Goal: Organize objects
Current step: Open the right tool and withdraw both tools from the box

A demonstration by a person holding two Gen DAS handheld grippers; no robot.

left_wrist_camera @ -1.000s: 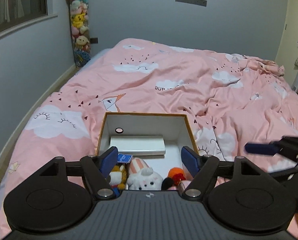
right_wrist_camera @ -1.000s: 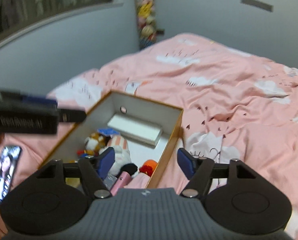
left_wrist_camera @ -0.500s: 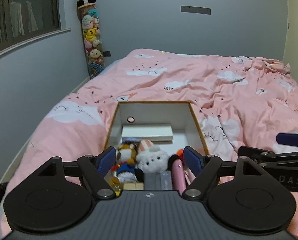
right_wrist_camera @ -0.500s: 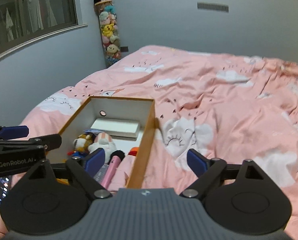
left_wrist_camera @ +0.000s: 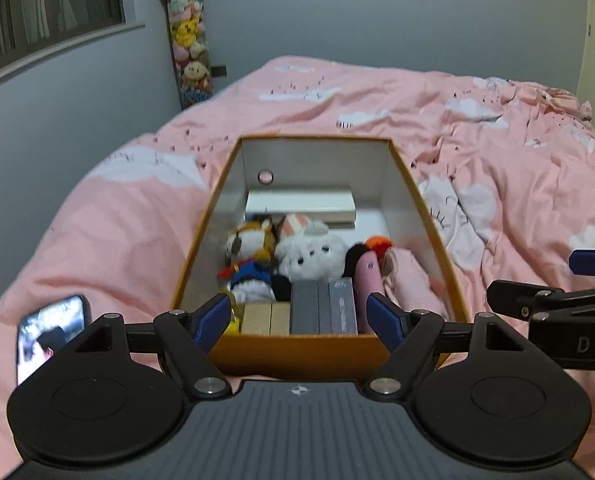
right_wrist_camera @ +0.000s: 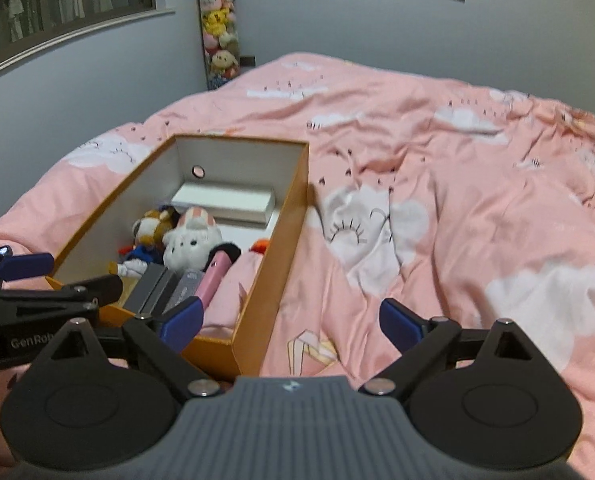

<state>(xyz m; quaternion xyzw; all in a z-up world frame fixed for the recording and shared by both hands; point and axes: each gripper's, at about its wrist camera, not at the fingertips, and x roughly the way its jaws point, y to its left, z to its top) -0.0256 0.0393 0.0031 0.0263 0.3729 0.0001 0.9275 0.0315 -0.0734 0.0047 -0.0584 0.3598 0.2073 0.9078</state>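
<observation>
A: Checking left wrist view first. Phone (left_wrist_camera: pixel 51 334) lies on the bed (left_wrist_camera: pixel 497 152) left of the left gripper (left_wrist_camera: pixel 295 320), screen lit. Left gripper is spread wide, nothing between the pads, sitting at the near wall of the orange box (left_wrist_camera: pixel 297 350).

B: Box contents?

A: Just ahead of the gripper: tan blocks (left_wrist_camera: pixel 265 318), grey boxes (left_wrist_camera: pixel 323 306), pink tube (left_wrist_camera: pixel 369 292). Beyond them: plush dog (left_wrist_camera: pixel 251 256), white plush (left_wrist_camera: pixel 311 254). White flat case (left_wrist_camera: pixel 299 208) against the far wall.

B: Right side?

A: Right gripper (right_wrist_camera: pixel 293 322) jaws have just been opening; wide apart now, nothing between them. Its left finger (right_wrist_camera: pixel 181 318) is over the box's near right corner, right finger (right_wrist_camera: pixel 401 324) over bare pink duvet. Box is ahead-left of it.
</observation>
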